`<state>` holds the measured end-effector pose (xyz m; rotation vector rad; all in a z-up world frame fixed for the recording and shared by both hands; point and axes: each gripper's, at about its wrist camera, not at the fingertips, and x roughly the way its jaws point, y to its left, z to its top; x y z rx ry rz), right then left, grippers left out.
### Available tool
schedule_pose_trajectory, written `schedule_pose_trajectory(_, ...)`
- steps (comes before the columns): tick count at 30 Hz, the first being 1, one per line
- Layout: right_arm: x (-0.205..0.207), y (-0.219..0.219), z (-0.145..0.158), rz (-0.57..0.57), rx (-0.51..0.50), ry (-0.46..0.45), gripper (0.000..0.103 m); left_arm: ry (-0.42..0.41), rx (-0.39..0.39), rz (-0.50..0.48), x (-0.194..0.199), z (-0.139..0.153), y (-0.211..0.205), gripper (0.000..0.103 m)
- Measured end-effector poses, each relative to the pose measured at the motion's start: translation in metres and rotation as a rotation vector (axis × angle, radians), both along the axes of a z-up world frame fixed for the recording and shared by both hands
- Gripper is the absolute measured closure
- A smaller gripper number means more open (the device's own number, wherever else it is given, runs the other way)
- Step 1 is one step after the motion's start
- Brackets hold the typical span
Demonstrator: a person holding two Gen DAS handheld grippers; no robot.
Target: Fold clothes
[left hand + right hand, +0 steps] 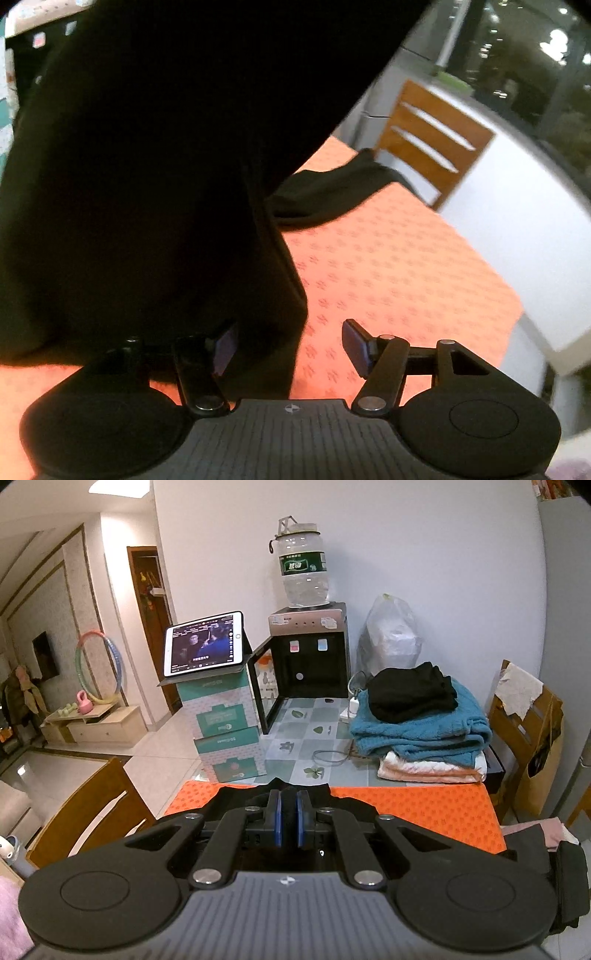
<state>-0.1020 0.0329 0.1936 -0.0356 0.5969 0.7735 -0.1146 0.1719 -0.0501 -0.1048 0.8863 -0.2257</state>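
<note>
A black garment hangs lifted and fills most of the left wrist view; its far end trails on the orange patterned table mat. My left gripper is open just above the mat. A hanging fold of the garment lies between its fingers, against the left pad, and the pads do not press it. In the right wrist view my right gripper is shut, with the black garment bunched at its tips above the orange mat.
A stack of folded clothes, black on teal on pale, sits behind the mat. Beside it stand a water dispenser and a tablet on boxes. Wooden chairs flank the table. More clothes lie at the right.
</note>
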Motion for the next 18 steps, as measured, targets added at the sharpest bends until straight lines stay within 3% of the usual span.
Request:
schedule_pose_trajectory(3, -0.003, 0.005, 0.001, -0.023, 0.008, 0.004, 0.094, -0.021, 0.092, 0.073, 0.007, -0.012, -0.021, 0.039)
schedule_pose_trajectory(7, -0.008, 0.008, 0.005, -0.052, 0.029, 0.003, 0.094, -0.01, 0.147, 0.152, 0.006, -0.027, -0.034, 0.043)
schedule_pose_trajectory(10, -0.011, 0.006, 0.008, -0.054, 0.035, -0.003, 0.094, -0.026, 0.145, 0.159, -0.01, -0.029, -0.029, 0.092)
schedule_pose_trajectory(14, -0.011, -0.004, 0.007, -0.023, 0.017, -0.006, 0.094, -0.105, 0.192, 0.195, -0.042, -0.009, -0.008, 0.096)
schedule_pose_trajectory(18, -0.009, -0.024, -0.002, 0.055, -0.004, 0.016, 0.094, -0.131, 0.233, 0.305, -0.086, 0.027, 0.029, 0.096)
